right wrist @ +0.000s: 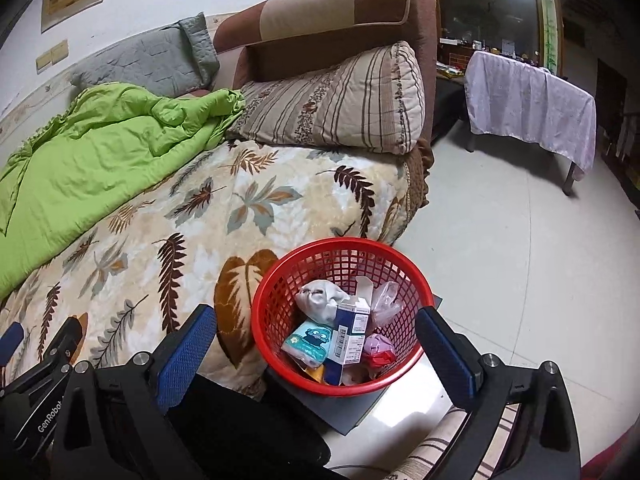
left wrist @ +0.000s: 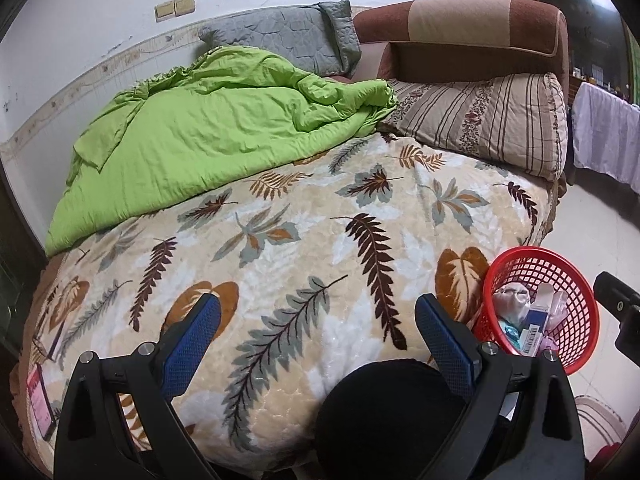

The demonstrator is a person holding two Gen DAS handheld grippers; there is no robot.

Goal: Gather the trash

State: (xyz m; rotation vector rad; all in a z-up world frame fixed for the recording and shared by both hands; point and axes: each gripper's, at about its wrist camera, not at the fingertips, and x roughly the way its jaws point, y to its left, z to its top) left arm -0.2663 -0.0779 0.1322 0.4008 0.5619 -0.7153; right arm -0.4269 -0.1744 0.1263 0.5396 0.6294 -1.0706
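Note:
A red mesh basket [right wrist: 280, 280] stands on a dark flat board beside the bed; the basket [left wrist: 576, 276] also shows at the right of the left wrist view. Inside lie a crumpled white wad [right wrist: 320, 300], a white and blue carton [right wrist: 352, 332], a teal packet [right wrist: 308, 342], a clear plastic wrapper [right wrist: 386, 300] and a pink and red wad [right wrist: 378, 350]. My right gripper [right wrist: 316, 344] hangs open over the basket's near rim, holding nothing. My left gripper [left wrist: 318, 328] is open above the leaf-patterned blanket [left wrist: 312, 220], empty.
A green quilt [left wrist: 208, 132], a grey pillow [left wrist: 280, 36] and a striped pillow [right wrist: 340, 100] lie on the bed against a brown headboard [right wrist: 340, 12]. A pink phone [left wrist: 40, 404] rests at the bed's left edge. A cloth-covered table [right wrist: 532, 100] stands across the pale tiled floor [right wrist: 500, 240].

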